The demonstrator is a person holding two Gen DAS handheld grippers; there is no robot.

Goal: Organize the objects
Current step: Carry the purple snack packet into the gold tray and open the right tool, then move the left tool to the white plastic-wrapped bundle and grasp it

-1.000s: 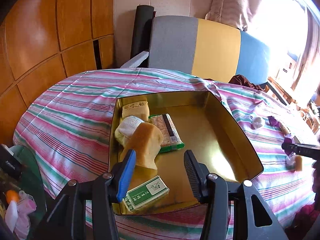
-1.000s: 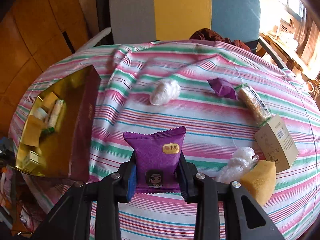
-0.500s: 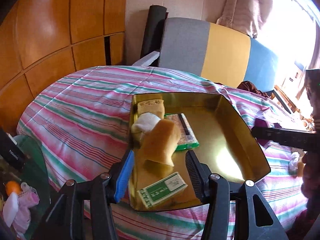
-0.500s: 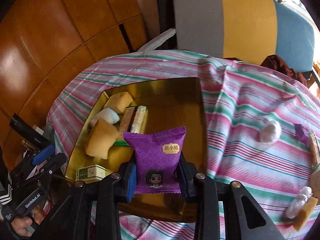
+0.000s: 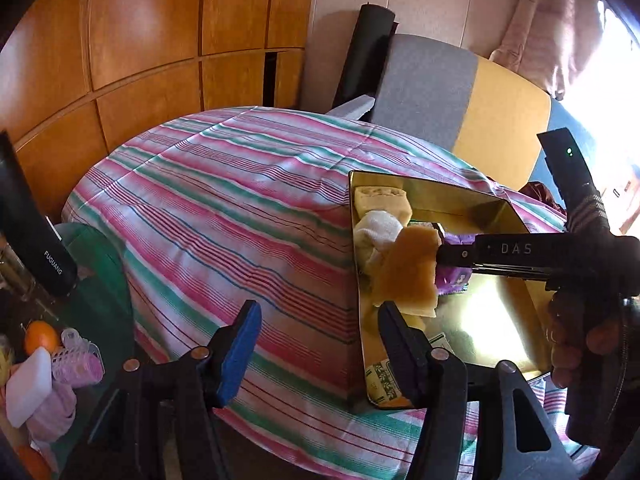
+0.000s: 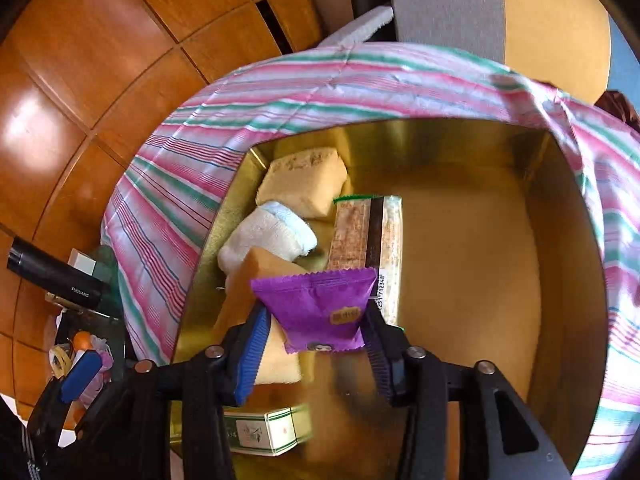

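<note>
A gold tin box (image 6: 568,240) (image 5: 496,210) sits on the striped tablecloth. It holds yellow sponges (image 6: 304,182), a white cloth roll (image 6: 268,236), a snack bar (image 6: 368,232) and a green-white carton (image 6: 260,430). My right gripper (image 6: 312,340) is over the box and its jaws have parted around a purple snack packet (image 6: 320,308), which tilts between them. From the left wrist view the right gripper (image 5: 440,258) reaches in from the right over a sponge (image 5: 408,276). My left gripper (image 5: 316,336) is open and empty, left of the box over the cloth.
A chair with grey and yellow panels (image 5: 460,92) stands behind the table. Wooden wall panels (image 5: 140,40) are at the left. A side stand at the lower left holds a black flask (image 5: 36,236), an orange (image 5: 40,338) and small clutter.
My right gripper moved down over the box with the purple packet and its jaws have widened, so the packet tilts loose. My left gripper swung left, away from the box.
</note>
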